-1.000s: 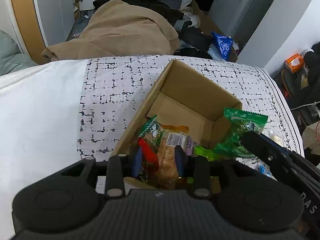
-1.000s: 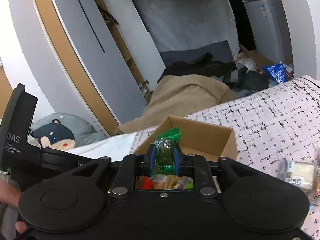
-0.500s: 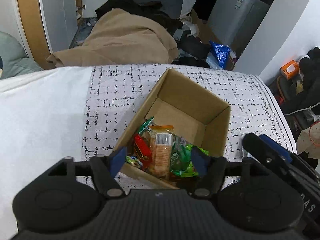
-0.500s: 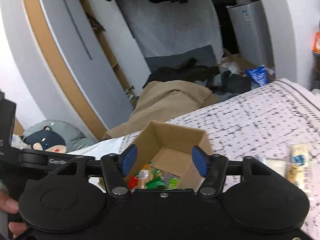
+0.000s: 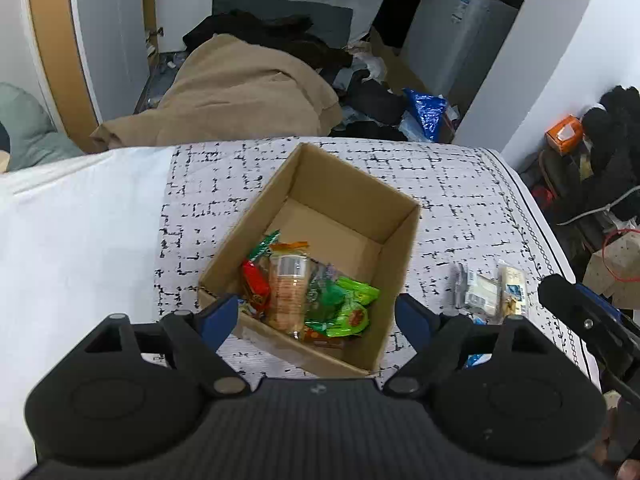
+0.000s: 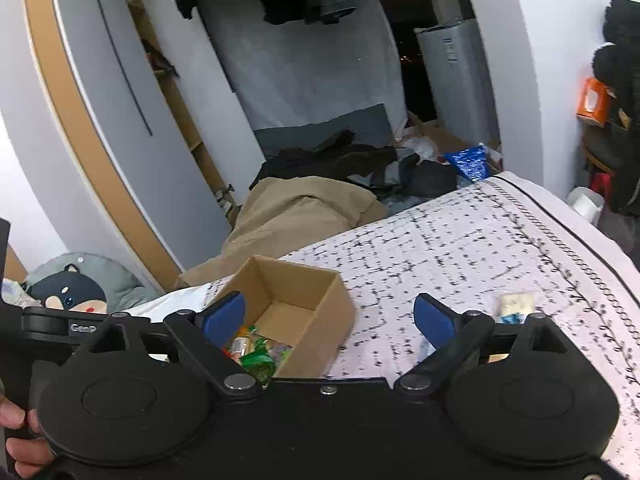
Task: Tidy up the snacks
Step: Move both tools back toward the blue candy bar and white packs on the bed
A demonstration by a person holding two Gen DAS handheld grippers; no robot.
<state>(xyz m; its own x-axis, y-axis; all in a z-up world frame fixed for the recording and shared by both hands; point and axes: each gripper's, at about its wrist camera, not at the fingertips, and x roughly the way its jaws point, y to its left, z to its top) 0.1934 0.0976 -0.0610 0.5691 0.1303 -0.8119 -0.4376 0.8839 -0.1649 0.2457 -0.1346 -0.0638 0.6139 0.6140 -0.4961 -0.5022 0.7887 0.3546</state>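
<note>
Snacks point(image 5: 316, 292) crowd the cardboard box's point(image 5: 394, 258) near corner mid-bed point(image 5: 460, 184); far half bare; both grippers' fingers point(image 5: 218, 314) point(image 6: 434, 318) spread wide, empty.

The cardboard box point(image 5: 340, 216) sits on the bed point(image 5: 460, 184), with the snack packets point(image 5: 312, 292) heaped in its near end. To its right, well apart from it, a few more packets point(image 5: 490, 290) lie on the bed. Behind the bed, a blanket point(image 5: 240, 92) is piled on the floor.

Tan blanket point(image 5: 248, 96) heaped on floor; grey fridge point(image 5: 460, 36) behind.
</note>
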